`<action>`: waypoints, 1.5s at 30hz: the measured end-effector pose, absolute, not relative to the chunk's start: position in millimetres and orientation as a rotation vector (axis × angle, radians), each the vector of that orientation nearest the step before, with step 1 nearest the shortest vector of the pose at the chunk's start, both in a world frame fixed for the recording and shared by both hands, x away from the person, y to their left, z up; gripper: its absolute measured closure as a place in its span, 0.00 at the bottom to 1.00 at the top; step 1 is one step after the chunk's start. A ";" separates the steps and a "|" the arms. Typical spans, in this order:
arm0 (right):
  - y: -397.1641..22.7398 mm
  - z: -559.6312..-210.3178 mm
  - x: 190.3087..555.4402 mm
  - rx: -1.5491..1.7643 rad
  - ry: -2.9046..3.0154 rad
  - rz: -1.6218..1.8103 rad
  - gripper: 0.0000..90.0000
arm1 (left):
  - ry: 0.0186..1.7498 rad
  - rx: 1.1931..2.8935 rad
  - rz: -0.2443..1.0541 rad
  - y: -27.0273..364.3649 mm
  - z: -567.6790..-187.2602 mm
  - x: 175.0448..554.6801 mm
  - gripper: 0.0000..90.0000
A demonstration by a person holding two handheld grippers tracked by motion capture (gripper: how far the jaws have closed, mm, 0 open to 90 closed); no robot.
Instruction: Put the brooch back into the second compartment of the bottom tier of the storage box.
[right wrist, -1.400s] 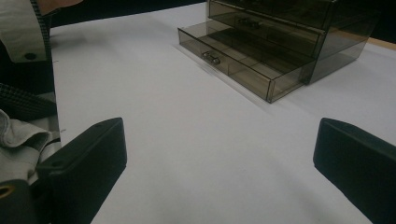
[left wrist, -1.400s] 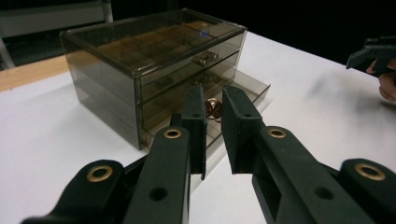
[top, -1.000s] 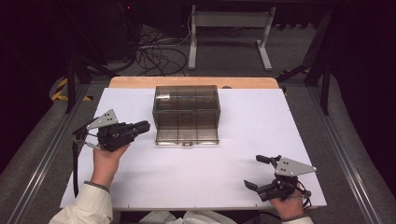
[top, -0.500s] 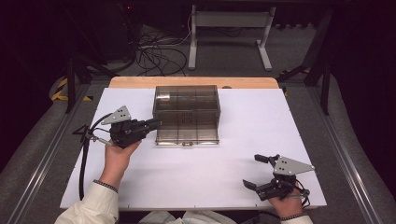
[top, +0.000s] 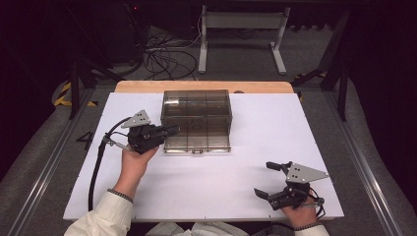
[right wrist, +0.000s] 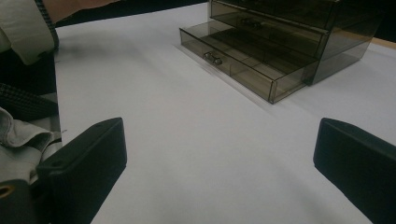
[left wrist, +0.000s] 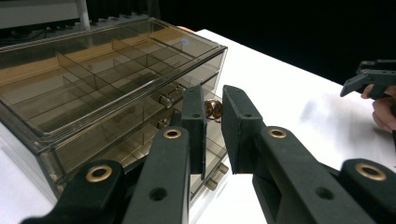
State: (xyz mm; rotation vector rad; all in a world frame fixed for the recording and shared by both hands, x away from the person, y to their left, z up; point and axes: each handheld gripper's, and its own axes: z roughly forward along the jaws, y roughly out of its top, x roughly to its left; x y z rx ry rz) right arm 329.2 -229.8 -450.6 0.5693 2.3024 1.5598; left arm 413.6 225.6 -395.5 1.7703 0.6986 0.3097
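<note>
A smoke-tinted clear drawer box (top: 196, 118) stands at the back middle of the white table. Its bottom drawer (right wrist: 243, 63) is pulled out a little. My left gripper (top: 169, 131) is level at the box's front left corner and points right. In the left gripper view its jaws (left wrist: 214, 112) stand almost together on a small gold ring-like piece (left wrist: 214, 108), held in front of the drawer fronts (left wrist: 177, 100). My right gripper (top: 264, 180) rests near the table's front right, open, with nothing between its jaws (right wrist: 219, 172).
The white tabletop (top: 255, 147) has bare room between the box and the right gripper. A wooden edge (top: 147, 86) runs behind the box. Cables (top: 162, 54) and a metal stand (top: 241, 29) lie on the floor beyond. A black cable (top: 96, 167) trails from the left gripper.
My left gripper has moved right, up to the box's front left corner, still shut. The right gripper has stayed where it was.
</note>
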 end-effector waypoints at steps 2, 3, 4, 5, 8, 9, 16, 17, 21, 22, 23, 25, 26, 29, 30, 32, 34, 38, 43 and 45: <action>-229.9 -450.6 329.2 0.570 2.302 1.560 0.04 | 0.704 1.765 0.299 223.0 -397.4 415.3 0.89; -230.0 -450.6 329.2 0.569 2.302 1.560 0.04 | 0.705 1.761 0.297 222.0 -398.3 416.5 0.89; -230.0 -450.6 329.2 0.568 2.302 1.559 0.04 | 0.700 1.761 0.298 221.3 -399.1 418.2 0.89; -230.0 -450.6 329.1 0.568 2.303 1.559 0.04 | 0.708 1.757 0.288 219.8 -400.2 419.3 0.89; -230.1 -450.5 329.1 0.568 2.302 1.560 0.04 | 0.717 1.754 0.285 217.5 -402.9 422.1 0.89; -230.2 -450.5 329.1 0.568 2.302 1.560 0.04 | 0.720 1.752 0.283 217.0 -403.8 423.2 0.89; -230.3 -450.5 328.9 0.566 2.302 1.559 0.04 | 0.689 1.754 0.325 211.5 -412.8 429.6 0.89; -230.5 -450.5 328.9 0.566 2.301 1.561 0.04 | 0.687 1.753 0.325 210.7 -413.9 430.5 0.89; -230.6 -450.4 328.7 0.565 2.302 1.561 0.04 | 0.692 1.749 0.312 208.7 -417.3 433.5 0.89; -230.7 -450.4 328.7 0.564 2.303 1.561 0.04 | 0.699 1.746 0.296 208.0 -418.3 433.6 0.89; -230.7 -450.4 328.7 0.565 2.303 1.561 0.04 | 0.699 1.746 0.299 207.8 -419.1 434.4 0.89; -230.9 -450.4 328.7 0.564 2.302 1.562 0.04 | 0.703 1.752 0.297 207.1 -421.0 435.2 0.89; -230.9 -450.4 328.6 0.564 2.301 1.562 0.04 | 0.705 1.755 0.295 206.3 -422.2 435.5 0.89; -231.0 -450.3 328.5 0.563 2.302 1.563 0.04 | 0.702 1.771 0.311 204.1 -426.4 436.7 0.88; -230.9 -450.4 328.5 0.562 2.302 1.563 0.04 | 0.695 1.781 0.331 204.4 -427.2 437.7 0.88; -230.7 -450.4 328.5 0.562 2.303 1.563 0.04 | 0.701 1.785 0.323 203.3 -429.9 439.1 0.88; -230.6 -450.5 328.5 0.562 2.304 1.562 0.04 | 0.706 1.791 0.321 201.8 -432.8 440.6 0.88; -230.7 -450.5 328.6 0.562 2.305 1.563 0.04 | 0.718 1.802 0.308 199.0 -438.6 443.2 0.88; -230.6 -450.7 329.0 0.561 2.306 1.565 0.04 | 0.733 1.793 0.253 196.2 -446.9 447.9 0.88; -230.7 -450.7 328.9 0.562 2.306 1.565 0.04 | 0.742 1.794 0.233 194.2 -450.6 449.3 0.88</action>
